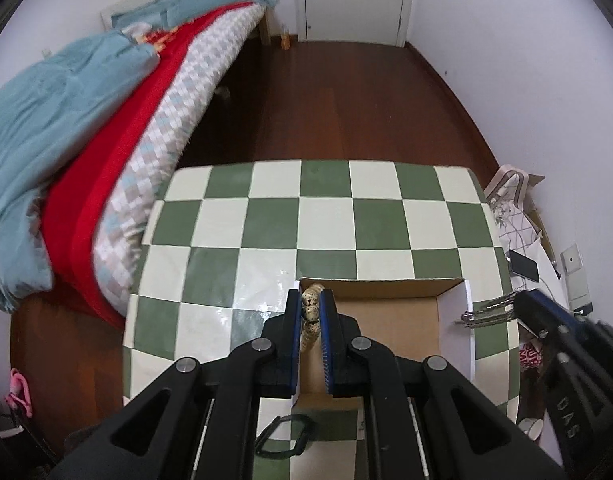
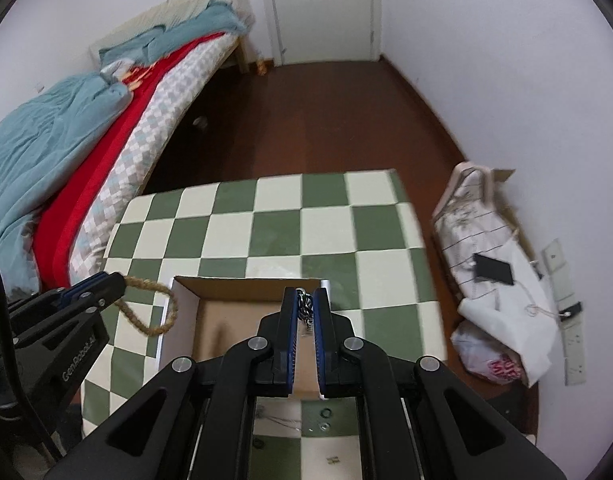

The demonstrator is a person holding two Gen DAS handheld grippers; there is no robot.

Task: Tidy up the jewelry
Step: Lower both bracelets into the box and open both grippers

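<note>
right wrist | bed (image 2: 86, 120) left of checkered table (image 2: 306, 220) | bags (image 2: 502, 280) right

1. A bed (image 1: 106, 120) with teal and red covers is standing left of the bench (image 1: 306, 220).
2. A phone (image 2: 492, 270) is lying on white bags (image 2: 502, 300) beside the wall.
3. A white door (image 1: 354, 0) is standing shut.

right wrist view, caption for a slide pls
Right gripper pinching a silver chain above the open cardboard box.

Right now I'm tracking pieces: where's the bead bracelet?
Bead bracelet is pinched in the left gripper, hanging over the cardboard box on the checkered table.
</note>
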